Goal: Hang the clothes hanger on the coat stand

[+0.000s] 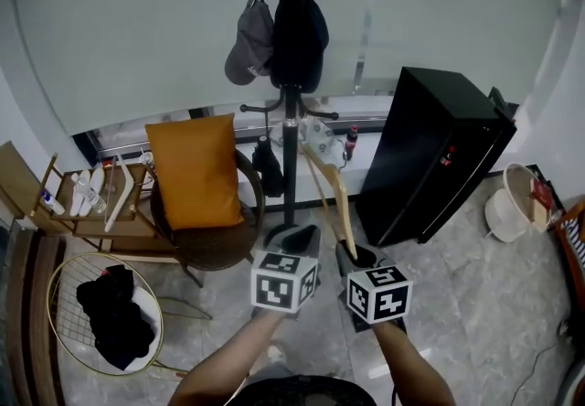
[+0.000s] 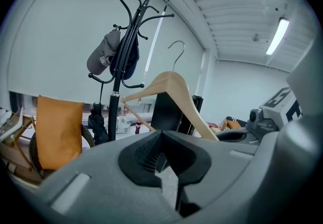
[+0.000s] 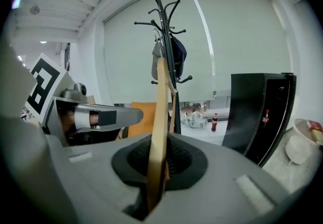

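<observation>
Right gripper (image 3: 160, 161) clamps the wooden hanger (image 3: 161, 107), rising from its jaws before the coat stand (image 1: 291, 176); left gripper (image 2: 161, 155) closed, empty alongside

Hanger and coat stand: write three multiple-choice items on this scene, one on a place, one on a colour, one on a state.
1. The orange cushion sits:
A. on the chair left of the coat stand
B. hung on the coat stand
C. on the floor

2. The cabinet right of the coat stand is:
A. white
B. orange
C. black

3. The right tongs are:
A. open and empty
B. shut on the hanger
C. shut on a cap

Answers:
1. A: the head view shows the cushion propped on the chair beside the stand's pole.
2. C: its sides are black in the head view and the right gripper view.
3. B: the right gripper view shows the wooden hanger clamped between the jaws.
</observation>
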A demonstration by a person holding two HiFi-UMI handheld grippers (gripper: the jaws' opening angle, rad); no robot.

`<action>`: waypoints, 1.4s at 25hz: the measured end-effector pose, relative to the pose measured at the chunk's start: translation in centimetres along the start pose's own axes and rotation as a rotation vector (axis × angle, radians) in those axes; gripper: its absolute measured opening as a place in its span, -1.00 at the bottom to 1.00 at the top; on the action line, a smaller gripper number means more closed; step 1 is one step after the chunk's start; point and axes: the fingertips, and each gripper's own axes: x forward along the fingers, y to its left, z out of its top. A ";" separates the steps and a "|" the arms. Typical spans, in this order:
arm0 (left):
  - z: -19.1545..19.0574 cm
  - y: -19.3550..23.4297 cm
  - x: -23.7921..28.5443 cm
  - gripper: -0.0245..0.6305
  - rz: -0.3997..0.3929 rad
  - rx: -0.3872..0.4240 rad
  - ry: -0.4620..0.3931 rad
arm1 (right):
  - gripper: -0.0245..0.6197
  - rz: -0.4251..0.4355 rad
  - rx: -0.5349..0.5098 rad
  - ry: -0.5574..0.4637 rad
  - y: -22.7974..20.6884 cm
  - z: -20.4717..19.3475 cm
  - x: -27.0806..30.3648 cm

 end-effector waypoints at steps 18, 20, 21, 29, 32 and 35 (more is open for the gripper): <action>0.3 6.0 -1.0 -0.91 -0.052 0.011 -0.005 | -0.86 -0.104 0.046 0.013 1.1 0.0 4.5; 0.4 6.5 -0.9 -0.91 -0.053 0.013 -0.008 | -0.86 -0.114 0.046 0.010 1.0 0.2 4.8; 0.4 6.6 -0.8 -0.91 -0.055 0.015 -0.009 | -0.86 -0.119 0.047 0.008 1.0 0.2 5.0; 0.6 7.3 0.7 -0.91 -0.069 0.027 -0.007 | -0.86 -0.143 0.042 0.006 0.5 0.8 7.0; 0.9 7.5 1.5 -0.91 -0.072 0.037 -0.007 | -0.86 -0.147 0.042 0.003 0.0 1.2 8.0; 0.9 8.3 2.4 -0.91 -0.064 0.040 -0.005 | -0.86 -0.143 0.039 0.002 -0.3 1.4 9.0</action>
